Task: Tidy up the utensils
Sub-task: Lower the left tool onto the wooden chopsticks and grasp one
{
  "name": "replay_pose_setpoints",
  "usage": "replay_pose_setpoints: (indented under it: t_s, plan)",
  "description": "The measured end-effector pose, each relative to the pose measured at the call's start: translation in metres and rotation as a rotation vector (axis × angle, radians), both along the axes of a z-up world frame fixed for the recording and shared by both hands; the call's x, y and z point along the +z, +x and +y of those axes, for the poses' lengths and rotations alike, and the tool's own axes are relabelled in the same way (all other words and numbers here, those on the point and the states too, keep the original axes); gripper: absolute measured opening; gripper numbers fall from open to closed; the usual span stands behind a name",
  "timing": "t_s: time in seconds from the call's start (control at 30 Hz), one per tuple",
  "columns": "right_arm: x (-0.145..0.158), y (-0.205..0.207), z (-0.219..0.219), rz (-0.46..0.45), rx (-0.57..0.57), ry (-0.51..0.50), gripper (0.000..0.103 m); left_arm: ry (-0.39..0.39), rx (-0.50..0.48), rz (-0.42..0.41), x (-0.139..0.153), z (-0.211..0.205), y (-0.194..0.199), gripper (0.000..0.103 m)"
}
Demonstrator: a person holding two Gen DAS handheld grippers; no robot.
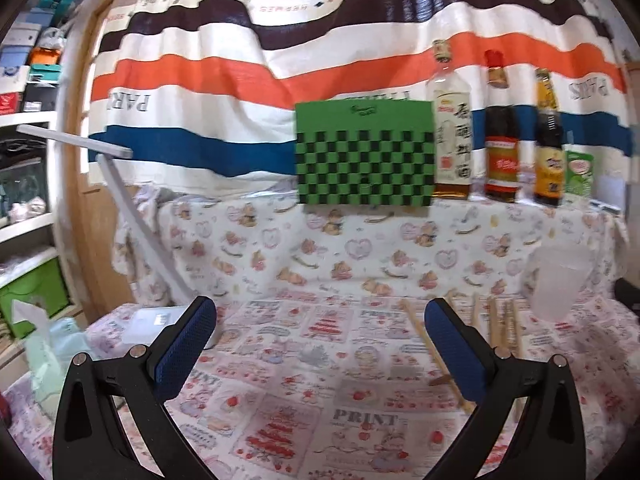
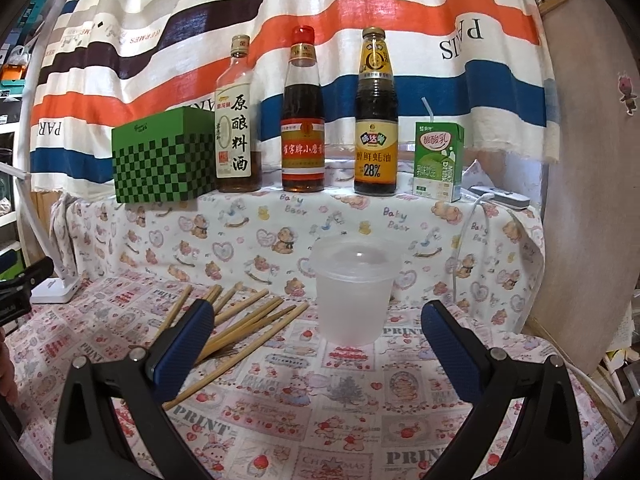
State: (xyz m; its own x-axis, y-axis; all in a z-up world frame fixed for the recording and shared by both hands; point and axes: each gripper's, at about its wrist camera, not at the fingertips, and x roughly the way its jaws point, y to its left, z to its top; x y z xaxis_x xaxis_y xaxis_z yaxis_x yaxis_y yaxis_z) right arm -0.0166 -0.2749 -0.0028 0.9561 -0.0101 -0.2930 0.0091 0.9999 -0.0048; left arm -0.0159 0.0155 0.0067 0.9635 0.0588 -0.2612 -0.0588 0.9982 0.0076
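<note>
Closest to the lens in the right wrist view is the right claw [image 2: 316, 336], blue pads spread wide with nothing between them, hovering low over the desk [image 2: 360, 420] and pointed at the cup. The left claw [image 1: 320, 332] is the same deal: wide apart, empty, held level above the printed cloth, with its view a bit blurred.

Biggest thing behind is the striped curtain [image 2: 360, 20]. Under it, the desk is covered in a pink "PRINT" patterned cloth, with a raised ledge draped in a teddy-bear cloth at the back. On that ledge sits a green checkered box [image 2: 164, 156], then three bottles: cooking wine [image 2: 236, 128], one with a red cap [image 2: 303, 128] and an oyster sauce bottle [image 2: 376, 128]. Next comes a small green milk carton [image 2: 438, 160] with a straw.

The translucent plastic cup [image 2: 352, 292] stands upright on the desk, looks empty, right in front of the right claw. The wooden chopsticks [image 2: 240, 320] lie loose in a scattered bunch on the cloth just left of the cup, none in it. A white lamp [image 1: 120, 208] stands at the far left, and shelves [image 1: 28, 120] beyond it.
</note>
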Motion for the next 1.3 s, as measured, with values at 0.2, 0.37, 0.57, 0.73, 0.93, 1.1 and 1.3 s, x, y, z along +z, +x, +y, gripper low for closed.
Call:
replay_pose_setpoints:
  t_s: [0.2, 0.37, 0.57, 0.73, 0.93, 1.1, 1.3]
  plan:
    - [0.000, -0.001, -0.001, -0.002, -0.009, 0.005, 0.103, -0.011, -0.011, 0.004, 0.000, 0.000, -0.001, 0.103]
    - [-0.001, 0.004, -0.003, 0.024, 0.013, 0.031, 0.096, -0.012, -0.016, 0.053, -0.003, -0.005, -0.004, 0.103]
    - [-0.005, 0.014, -0.014, 0.113, 0.036, 0.116, 0.052, -0.027, -0.022, 0.111, 0.008, -0.010, 0.010, 0.103]
    - [-0.012, 0.028, -0.018, 0.212, 0.060, 0.124, 0.029, -0.131, -0.040, 0.327, 0.031, -0.012, 0.063, 0.103]
    - [-0.019, 0.038, -0.033, 0.275, 0.053, 0.186, 0.026, -0.216, -0.206, 0.537, 0.014, -0.043, 0.121, 0.083]
    - [-0.018, 0.038, -0.035, 0.275, 0.035, 0.182, 0.027, -0.231, -0.277, 0.669, -0.031, -0.069, 0.141, 0.049]
    - [-0.021, 0.039, -0.027, 0.297, 0.072, 0.180, 0.028, -0.201, -0.395, 0.633, -0.042, -0.091, 0.135, 0.041]
